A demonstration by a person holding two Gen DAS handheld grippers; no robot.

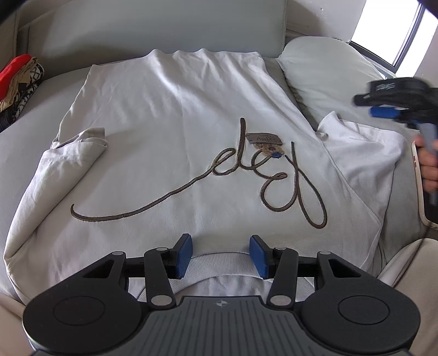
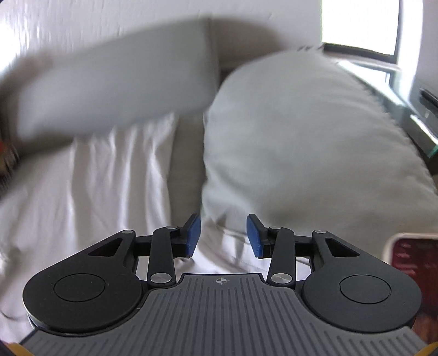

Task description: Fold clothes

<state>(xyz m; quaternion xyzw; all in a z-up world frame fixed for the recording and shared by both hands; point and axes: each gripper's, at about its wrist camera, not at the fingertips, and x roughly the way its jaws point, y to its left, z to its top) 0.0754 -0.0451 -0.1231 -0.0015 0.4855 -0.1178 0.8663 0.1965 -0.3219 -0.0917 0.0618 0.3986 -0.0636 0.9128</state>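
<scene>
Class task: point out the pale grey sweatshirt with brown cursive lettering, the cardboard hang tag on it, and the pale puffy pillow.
Pale grey sweatshirt with brown cursive lettering (image 1: 153, 120): left wrist view, bare chest fabric.
Cardboard hang tag (image 1: 264, 138): left wrist view, tag face.
Pale puffy pillow (image 2: 314, 142): right wrist view, pillow's middle.

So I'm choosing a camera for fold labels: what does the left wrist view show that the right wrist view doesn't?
Only the left wrist view shows the script lettering, the tag, the folded-in sleeve, the red and patterned clothes and the right claw from outside. Only the right wrist view, blurred, shows a dark red object. Both show the white sweatshirt, pillow and window.
</scene>
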